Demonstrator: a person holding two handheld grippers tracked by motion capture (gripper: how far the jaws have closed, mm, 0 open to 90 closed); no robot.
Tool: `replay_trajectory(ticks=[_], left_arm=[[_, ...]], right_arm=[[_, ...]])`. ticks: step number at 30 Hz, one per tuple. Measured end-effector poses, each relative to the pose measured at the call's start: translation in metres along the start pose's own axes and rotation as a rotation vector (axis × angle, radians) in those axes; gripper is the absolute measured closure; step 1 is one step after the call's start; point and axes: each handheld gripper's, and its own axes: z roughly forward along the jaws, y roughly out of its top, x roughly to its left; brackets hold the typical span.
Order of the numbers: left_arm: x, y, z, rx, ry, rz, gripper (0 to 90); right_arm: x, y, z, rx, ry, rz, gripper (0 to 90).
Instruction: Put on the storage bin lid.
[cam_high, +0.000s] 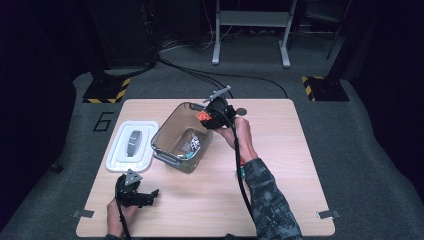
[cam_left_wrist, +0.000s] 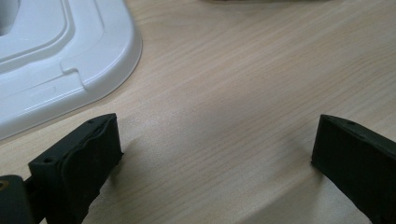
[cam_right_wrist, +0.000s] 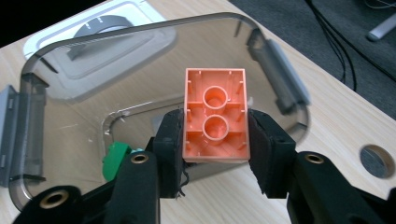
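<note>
Mid-task, by my read: the right gripper (cam_right_wrist: 215, 156) has its jaws clamped on an orange building brick (cam_right_wrist: 216, 114), held over the far rim of the clear smoky storage bin (cam_high: 165, 145); drop not yet made; bin sits mid-tabletop, lid off; inside are at least a green piece (cam_right_wrist: 115, 158) and some small items I can't identify; white lid (cam_high: 131, 146) lies flat beside it toward the left edge; left gripper (cam_left_wrist: 212, 154) rests near the front-left corner, jaws wide apart, empty.
</note>
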Motion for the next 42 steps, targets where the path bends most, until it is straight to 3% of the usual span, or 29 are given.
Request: replay_trajectory(ticks=[7, 12, 22, 36, 39, 42], left_arm=[[0.000, 0.000, 0.000, -0.002, 0.003, 0.001, 1.1], [0.000, 0.000, 0.000, -0.002, 0.001, -0.005, 1.1], [-0.001, 0.000, 0.001, -0.009, 0.003, -0.013, 1.1], [-0.001, 0.000, 0.001, -0.010, 0.004, -0.009, 1.1], [0.000, 0.000, 0.001, -0.011, 0.004, -0.008, 1.2], [-0.001, 0.000, 0.001, -0.011, 0.004, -0.009, 1.1]], right_arm=[[0.013, 0.005, 0.019, 0.024, 0.025, -0.024, 58.5], [0.017, 0.004, 0.028, 0.072, 0.040, -0.051, 58.5], [0.018, -0.004, 0.034, 0.116, 0.036, -0.073, 58.4], [0.019, -0.009, 0.035, 0.117, 0.031, -0.116, 57.6], [0.019, -0.009, 0.034, 0.124, 0.032, -0.118, 54.5], [0.017, -0.011, 0.033, 0.111, 0.033, -0.089, 44.1]])
